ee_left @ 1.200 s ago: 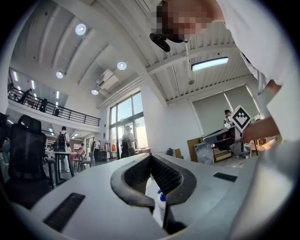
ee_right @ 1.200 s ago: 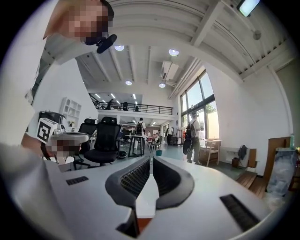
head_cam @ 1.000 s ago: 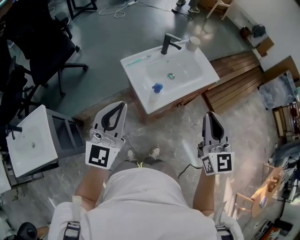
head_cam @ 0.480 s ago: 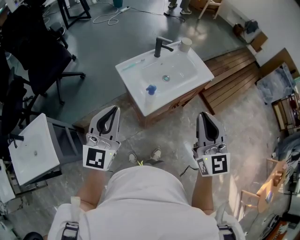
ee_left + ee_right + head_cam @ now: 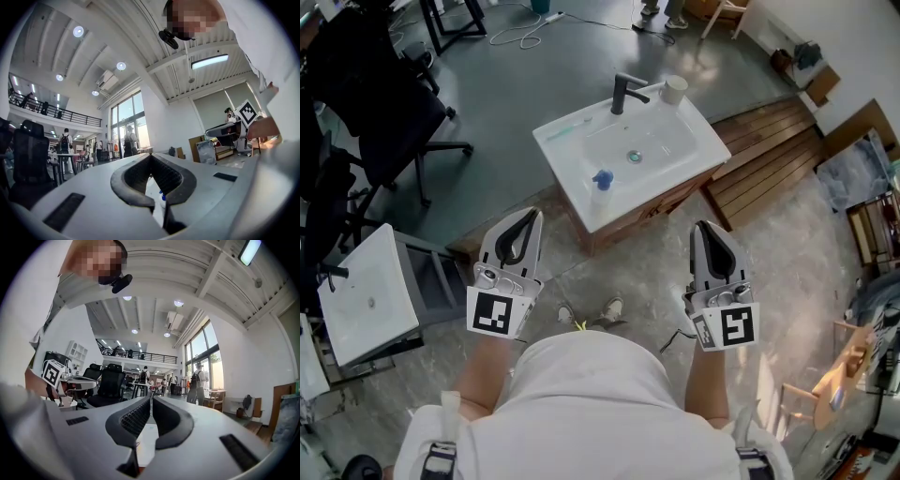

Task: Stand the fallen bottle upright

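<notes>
A small white bottle with a blue cap lies on the near left rim of the white sink basin, which sits on a wooden cabinet. Through the left gripper's jaw loop the bottle shows as a bit of blue cap. My left gripper hangs in the air short of the cabinet, below and left of the bottle, jaws shut and empty. My right gripper is level with it at the right, short of the cabinet's near right corner, also shut with nothing in it. Both point level toward the sink.
On the basin's far edge stand a black faucet and a pale cup; a toothbrush lies at its left. A second white basin stands at the left, office chairs beyond it, wooden planks at the right.
The head camera has shifted a little, so the sink sits slightly further up and left in the picture. Both grippers stay shut and roughly where they were.
</notes>
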The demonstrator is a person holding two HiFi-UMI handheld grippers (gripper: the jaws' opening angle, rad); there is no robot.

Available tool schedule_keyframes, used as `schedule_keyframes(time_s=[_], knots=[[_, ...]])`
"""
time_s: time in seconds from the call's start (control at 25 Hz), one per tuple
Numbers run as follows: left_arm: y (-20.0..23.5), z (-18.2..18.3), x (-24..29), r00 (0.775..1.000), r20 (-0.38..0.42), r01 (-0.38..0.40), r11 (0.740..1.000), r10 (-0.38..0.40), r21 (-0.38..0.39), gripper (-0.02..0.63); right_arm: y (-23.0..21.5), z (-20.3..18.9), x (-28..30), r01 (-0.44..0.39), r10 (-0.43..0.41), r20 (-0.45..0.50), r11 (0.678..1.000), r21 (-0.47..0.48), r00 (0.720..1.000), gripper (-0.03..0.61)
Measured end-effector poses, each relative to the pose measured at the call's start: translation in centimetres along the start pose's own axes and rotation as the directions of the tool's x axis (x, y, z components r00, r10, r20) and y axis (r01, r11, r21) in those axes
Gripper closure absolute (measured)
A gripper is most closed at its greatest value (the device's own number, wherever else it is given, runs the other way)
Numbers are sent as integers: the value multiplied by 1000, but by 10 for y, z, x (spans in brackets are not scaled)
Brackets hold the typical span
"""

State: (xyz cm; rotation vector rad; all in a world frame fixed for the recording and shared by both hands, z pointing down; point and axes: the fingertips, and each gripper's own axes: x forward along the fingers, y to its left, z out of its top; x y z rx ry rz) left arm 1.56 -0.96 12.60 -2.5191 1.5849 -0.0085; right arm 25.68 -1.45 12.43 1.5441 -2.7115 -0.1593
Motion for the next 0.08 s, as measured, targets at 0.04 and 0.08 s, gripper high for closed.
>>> schedule_keyframes(time_s=[0.04,0.08], knots=[[0,-1,1,1000,-2,-1,1000,1,0,595,-1,-1,1,-2,2,-1,1000,1,1000,531],[0,-3,2,1000,-4,-3,1000,3,-1,597,-2,-3,2,-3,3,-2,1000,1,1000,531]])
